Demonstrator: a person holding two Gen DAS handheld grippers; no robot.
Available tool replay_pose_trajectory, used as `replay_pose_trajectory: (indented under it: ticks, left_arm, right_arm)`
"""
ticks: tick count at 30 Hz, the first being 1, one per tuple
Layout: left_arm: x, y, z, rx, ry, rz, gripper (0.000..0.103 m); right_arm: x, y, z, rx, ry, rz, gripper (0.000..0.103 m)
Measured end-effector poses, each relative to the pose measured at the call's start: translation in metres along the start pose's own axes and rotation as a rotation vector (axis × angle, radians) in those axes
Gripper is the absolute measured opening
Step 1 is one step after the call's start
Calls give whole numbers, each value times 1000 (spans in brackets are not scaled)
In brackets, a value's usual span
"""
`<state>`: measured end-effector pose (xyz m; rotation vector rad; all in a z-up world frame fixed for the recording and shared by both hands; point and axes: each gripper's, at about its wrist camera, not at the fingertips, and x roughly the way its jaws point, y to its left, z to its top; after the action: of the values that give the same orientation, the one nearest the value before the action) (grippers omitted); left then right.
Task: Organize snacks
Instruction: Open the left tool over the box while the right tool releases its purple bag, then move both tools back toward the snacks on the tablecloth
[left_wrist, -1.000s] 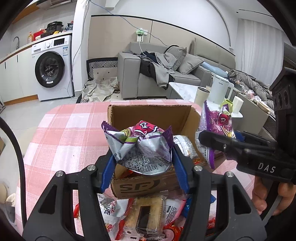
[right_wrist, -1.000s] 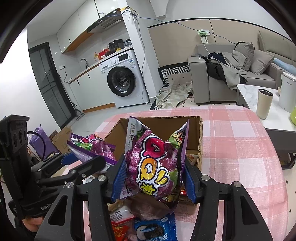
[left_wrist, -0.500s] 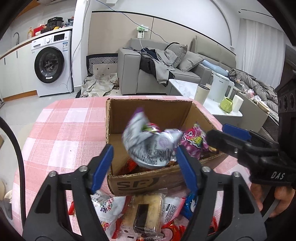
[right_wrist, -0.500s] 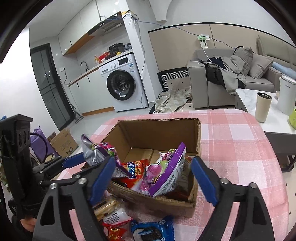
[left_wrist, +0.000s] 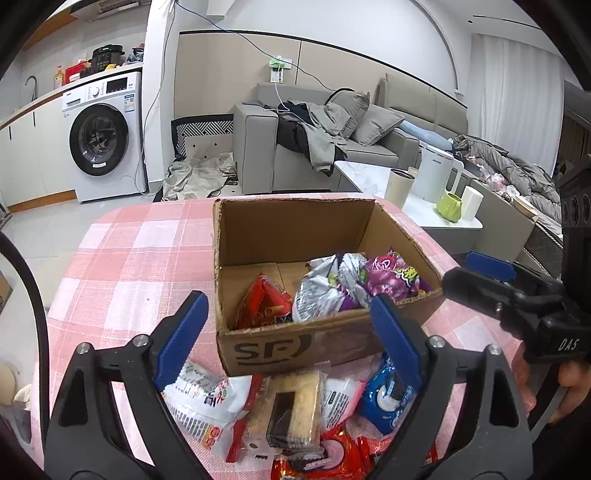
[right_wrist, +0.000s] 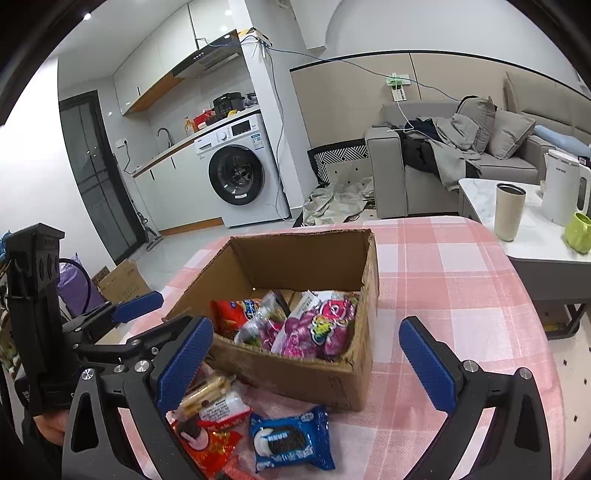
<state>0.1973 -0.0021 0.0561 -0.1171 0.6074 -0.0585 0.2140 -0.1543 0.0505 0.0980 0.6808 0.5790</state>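
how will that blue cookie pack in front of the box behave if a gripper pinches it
The blue cookie pack looks puffed and glossy, so probably light and a bit slippery. Its film would likely crumple under the pads, and the cookies pictured on it may crack if squeezed hard.

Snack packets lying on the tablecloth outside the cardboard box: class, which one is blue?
The blue cookie packet, picturing a dark sandwich cookie. It lies in front of the cardboard box; its neighbours are red, white, or clear-wrapped wafer.
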Motion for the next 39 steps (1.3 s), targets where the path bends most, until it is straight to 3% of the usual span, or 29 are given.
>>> replay_pose_trajectory:
  ticks: [2, 3, 20, 39]
  left_arm:
    - [-5, 0, -3, -2, -3, 6, 102]
    - [-8, 0, -5, -7, -13, 9, 102]
    - [-48, 8, -40, -4, -23, 38, 102]
    - [-60, 10, -76, 5, 37, 64, 102]
  right_arm:
    - [-3, -2, -2, 12, 7, 8, 103]
    - [-4, -3, -3, 16, 11, 10, 103]
    - [-18, 1, -39, 2, 82, -22, 103]
    - [-18, 15, -69, -57, 195, -27, 103]
